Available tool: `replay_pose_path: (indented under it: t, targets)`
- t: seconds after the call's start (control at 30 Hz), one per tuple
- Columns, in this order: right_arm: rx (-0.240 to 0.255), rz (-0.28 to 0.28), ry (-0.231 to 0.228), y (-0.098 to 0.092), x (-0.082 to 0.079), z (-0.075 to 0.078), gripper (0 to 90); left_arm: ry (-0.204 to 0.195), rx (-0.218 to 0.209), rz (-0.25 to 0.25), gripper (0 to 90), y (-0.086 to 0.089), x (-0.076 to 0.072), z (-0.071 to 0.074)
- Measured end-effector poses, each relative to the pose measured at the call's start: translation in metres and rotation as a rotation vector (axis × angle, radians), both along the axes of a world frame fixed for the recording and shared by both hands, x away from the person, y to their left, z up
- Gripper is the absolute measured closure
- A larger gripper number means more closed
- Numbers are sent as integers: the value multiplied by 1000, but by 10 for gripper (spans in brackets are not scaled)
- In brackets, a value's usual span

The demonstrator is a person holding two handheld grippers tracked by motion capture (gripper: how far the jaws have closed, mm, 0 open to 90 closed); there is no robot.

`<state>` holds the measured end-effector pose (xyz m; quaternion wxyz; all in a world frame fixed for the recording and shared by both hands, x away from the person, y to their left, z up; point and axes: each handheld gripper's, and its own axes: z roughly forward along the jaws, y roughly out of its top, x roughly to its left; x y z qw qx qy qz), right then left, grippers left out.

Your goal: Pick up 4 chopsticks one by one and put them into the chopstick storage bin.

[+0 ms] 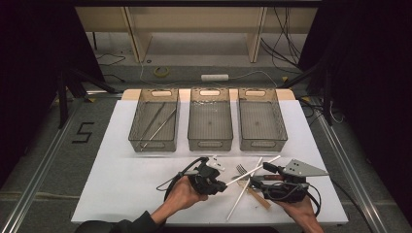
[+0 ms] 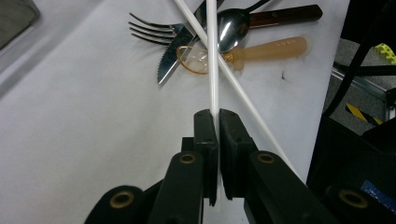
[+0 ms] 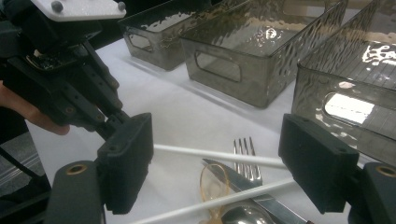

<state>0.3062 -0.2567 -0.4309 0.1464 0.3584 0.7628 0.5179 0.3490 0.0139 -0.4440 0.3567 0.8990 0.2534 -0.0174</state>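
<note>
My left gripper (image 1: 224,185) (image 2: 213,116) is shut on the near end of a white chopstick (image 1: 252,170) (image 2: 212,56), which reaches out over a cutlery pile. A second white chopstick (image 1: 240,196) (image 2: 243,88) lies crossed under it on the white table. The pile holds a fork (image 1: 241,169) (image 2: 149,29), a serrated knife (image 2: 173,56), a metal spoon (image 2: 231,28) with a dark handle and an amber plastic spoon (image 2: 261,49). My right gripper (image 1: 257,180) (image 3: 218,154) is open just above the pile, its pads either side of both chopsticks without touching them.
Three grey see-through bins stand in a row at the back: left bin (image 1: 153,144) with long thin metal sticks (image 1: 158,124) in it, middle bin (image 1: 210,144), right bin (image 1: 262,144). The table's right edge lies close to the right hand.
</note>
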Motion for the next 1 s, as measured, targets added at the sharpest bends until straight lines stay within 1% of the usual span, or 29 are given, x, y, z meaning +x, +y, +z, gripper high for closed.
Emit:
replay_pose_path:
  t: [0.2,0.43,0.7,0.87,0.9,1.0]
  targets:
    - [4,-1,-2,-1,0,0,274,-12,-22,24,861,11,3,8]
    - [1,-1,0,-1,0,0,274,-37,-49,61,861,25,7,19]
    - [0,-2,1,-1,0,0,274,-57,-76,110,861,46,12,29]
    - [0,-1,1,-1,0,0,274,-72,-79,125,862,60,15,36]
    - [0,-1,2,-1,0,0,274,-74,-88,132,862,62,16,37]
    - [0,-1,2,-1,0,0,274,-84,-95,155,862,72,19,42]
